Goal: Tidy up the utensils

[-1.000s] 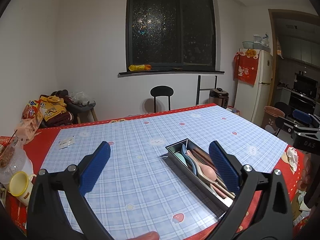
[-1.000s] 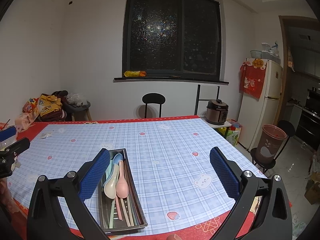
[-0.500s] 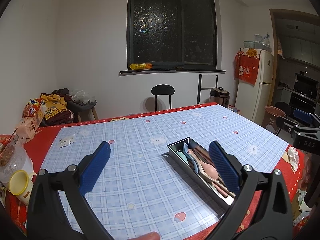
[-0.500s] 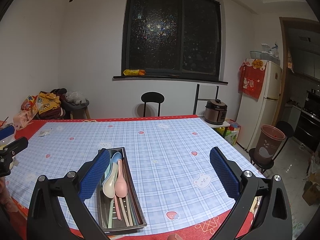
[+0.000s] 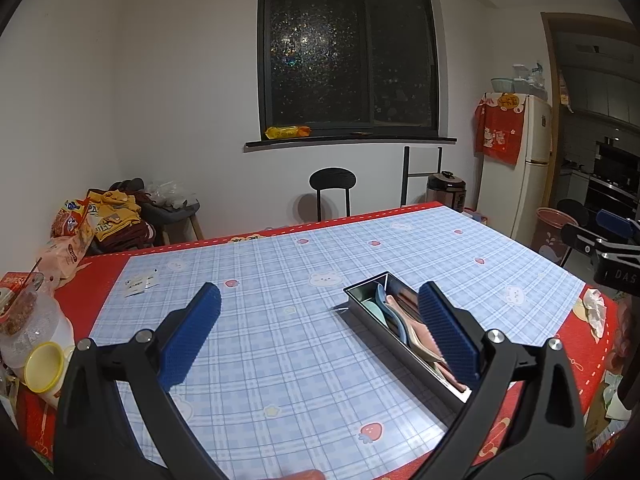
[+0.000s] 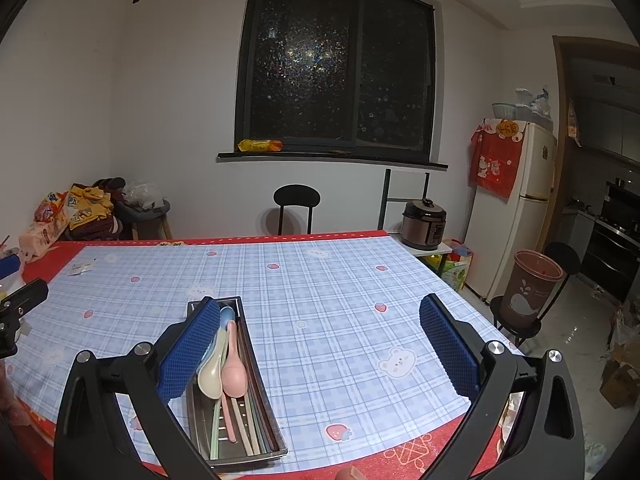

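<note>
Both grippers hang above the table (image 6: 340, 280) with nothing in them: the left gripper (image 5: 320, 338) has its jaws spread wide over bare checked cloth, and the right gripper (image 6: 320, 348) is just as wide, its left pad (image 6: 188, 354) in front of the near half of the tray. The metal tray (image 6: 262, 396) lies near the front edge of the table, lengthwise away from the person, and already holds the spoons (image 6: 234, 372) and chopsticks (image 6: 240, 428), packed side by side. No loose utensil shows anywhere on the cloth, so the sorting itself looks finished or nearly so. If anything remains, it is likely straightening or moving the tray, which calls for narrowing a claw onto its thin wall without tipping the contents
</note>
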The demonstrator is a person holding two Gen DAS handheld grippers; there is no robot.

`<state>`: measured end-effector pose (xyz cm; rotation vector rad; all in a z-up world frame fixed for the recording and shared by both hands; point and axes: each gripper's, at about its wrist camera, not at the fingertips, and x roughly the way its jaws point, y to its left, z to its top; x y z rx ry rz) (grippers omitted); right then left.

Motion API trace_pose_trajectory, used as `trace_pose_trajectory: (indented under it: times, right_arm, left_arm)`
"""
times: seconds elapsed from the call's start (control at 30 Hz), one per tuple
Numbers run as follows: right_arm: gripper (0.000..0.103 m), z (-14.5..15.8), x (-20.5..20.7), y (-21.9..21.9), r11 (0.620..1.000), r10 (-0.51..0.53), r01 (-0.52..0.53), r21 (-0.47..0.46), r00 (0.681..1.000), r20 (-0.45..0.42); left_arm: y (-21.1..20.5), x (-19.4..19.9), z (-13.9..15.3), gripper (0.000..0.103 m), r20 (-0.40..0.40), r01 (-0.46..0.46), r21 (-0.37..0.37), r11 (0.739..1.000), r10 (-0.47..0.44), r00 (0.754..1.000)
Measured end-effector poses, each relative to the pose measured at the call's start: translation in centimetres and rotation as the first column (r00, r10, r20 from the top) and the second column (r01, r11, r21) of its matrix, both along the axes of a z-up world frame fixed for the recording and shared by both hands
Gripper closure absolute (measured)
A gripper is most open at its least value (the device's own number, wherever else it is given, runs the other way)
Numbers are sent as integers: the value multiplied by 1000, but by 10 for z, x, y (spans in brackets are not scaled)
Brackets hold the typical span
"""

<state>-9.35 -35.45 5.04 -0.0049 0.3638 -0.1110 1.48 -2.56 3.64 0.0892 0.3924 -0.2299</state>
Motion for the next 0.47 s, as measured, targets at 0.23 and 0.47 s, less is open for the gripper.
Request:
trace_pose_trajectory:
  times: [0.23,0.47]
  right_arm:
    - [6,-1,2,-2,1000,-24,24,-5,1000,-7]
    - [6,-2,2,-3,1000,-27,27,-6,1000,-11]
  left_arm:
    - [-1,-2,-2,6,-3,-5,3,1000,5,1000]
    - [0,0,-3,6,-6,-13,16,1000,13,1000]
